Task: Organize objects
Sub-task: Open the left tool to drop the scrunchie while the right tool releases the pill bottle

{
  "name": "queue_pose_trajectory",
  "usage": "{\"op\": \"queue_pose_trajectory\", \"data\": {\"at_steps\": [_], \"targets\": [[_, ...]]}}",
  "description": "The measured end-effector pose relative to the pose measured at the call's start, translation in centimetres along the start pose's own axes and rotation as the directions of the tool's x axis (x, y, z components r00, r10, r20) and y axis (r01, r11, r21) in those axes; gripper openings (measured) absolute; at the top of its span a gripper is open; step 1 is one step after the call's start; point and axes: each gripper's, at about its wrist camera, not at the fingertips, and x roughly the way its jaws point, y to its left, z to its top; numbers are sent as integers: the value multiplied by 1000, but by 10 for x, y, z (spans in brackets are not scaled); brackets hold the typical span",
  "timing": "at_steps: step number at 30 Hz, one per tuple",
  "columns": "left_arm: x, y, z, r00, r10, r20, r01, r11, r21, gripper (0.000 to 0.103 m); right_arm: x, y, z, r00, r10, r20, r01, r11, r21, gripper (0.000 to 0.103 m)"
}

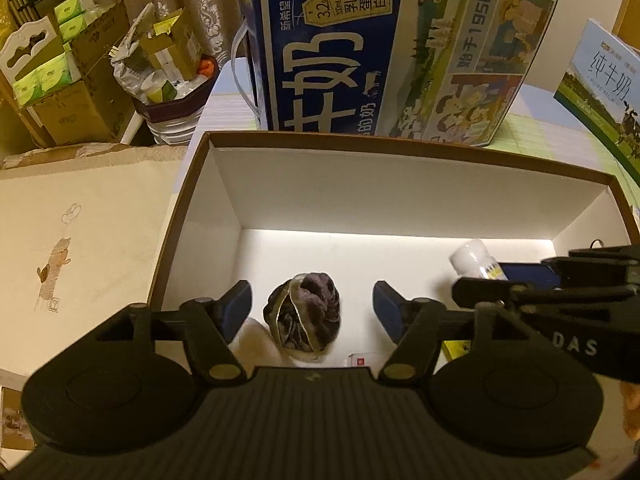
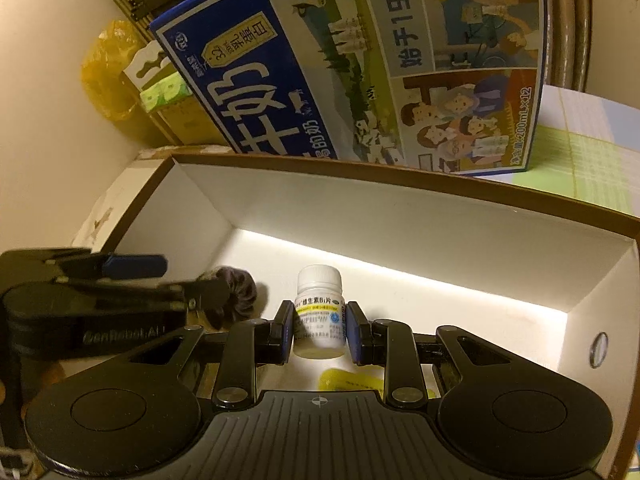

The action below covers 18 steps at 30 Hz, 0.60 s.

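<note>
1. The left gripper (image 1: 312, 308) hangs over the white box (image 1: 360, 184), tongs wide apart, a dark scrunchie (image 1: 303, 316) lying between them, untouched.
2. The right gripper (image 2: 319, 328) has its tongs clamped on a white pill bottle (image 2: 320, 312), upright inside the box.
3. A blue milk carton (image 1: 360, 48) stands at 12 o'clock, just behind the box.

Both grippers are matte black. Behind the fingers (image 1: 240, 300) of the left gripper (image 1: 312, 304), faced with blue pads, slim linkage bars run back to brass-coloured pivot screws, flanked by two round housings around a ribbed centre plate with a small crosshair mark. The right gripper (image 2: 318, 326) has the same build. Pale lettering marks each gripper's side.
</note>
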Motion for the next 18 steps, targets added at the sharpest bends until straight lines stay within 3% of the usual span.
{"op": "queue_pose_trajectory", "data": {"at_steps": [10,18], "targets": [[-21,3,-2,1000,-10,26,11,1000,-27,79,-18,-2,9,998,-3,65,2,1000,13,27],[-57,1,-13,997,-30,70,33,999,-41,88,-64,-4,-5,996,-18,89,18,1000,3,42]]}}
